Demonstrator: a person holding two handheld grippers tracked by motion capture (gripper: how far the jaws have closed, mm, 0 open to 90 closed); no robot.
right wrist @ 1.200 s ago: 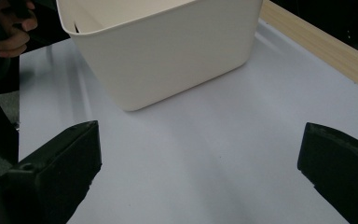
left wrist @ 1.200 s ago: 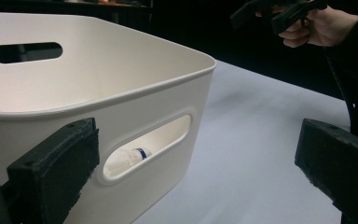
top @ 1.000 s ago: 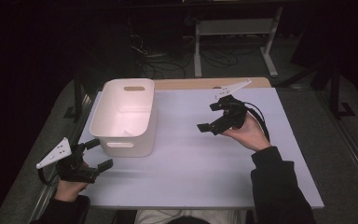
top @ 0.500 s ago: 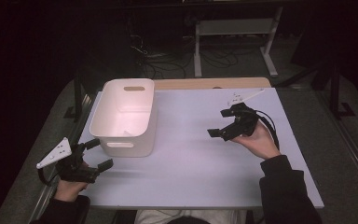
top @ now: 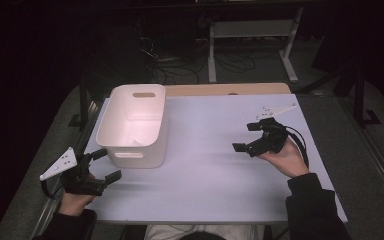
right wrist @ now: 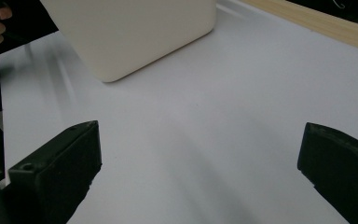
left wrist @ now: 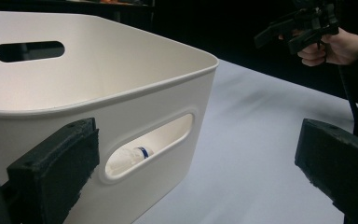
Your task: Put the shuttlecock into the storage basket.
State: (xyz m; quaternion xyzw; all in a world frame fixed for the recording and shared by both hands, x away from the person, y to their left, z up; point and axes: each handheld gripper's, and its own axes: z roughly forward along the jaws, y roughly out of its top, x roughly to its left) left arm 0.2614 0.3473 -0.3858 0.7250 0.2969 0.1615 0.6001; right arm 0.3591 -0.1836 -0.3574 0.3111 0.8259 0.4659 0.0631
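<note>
A white plastic bin (top: 135, 125) with handle slots stands on the left half of the white table top (top: 215, 175). My left gripper (top: 107, 164) is open at the table's front left corner, just in front of the bin's near wall (left wrist: 121, 116). Its jaws stand wide apart with nothing between them. Through the near handle slot I see a white object with a blue band (left wrist: 135, 154) lying inside the bin. My right gripper (top: 246, 137) is open and empty over the right side of the table, pointing toward the bin (right wrist: 130, 32).
A wooden strip (top: 225, 89) runs along the table's far edge. Behind the table the floor is dark, with cables and a metal frame (top: 250, 45). Bare table top lies between the bin and the right gripper (left wrist: 303, 28).
The right gripper has drawn back from the far middle of the table, rightward and nearer the person. The left gripper and the bin have stayed put.
</note>
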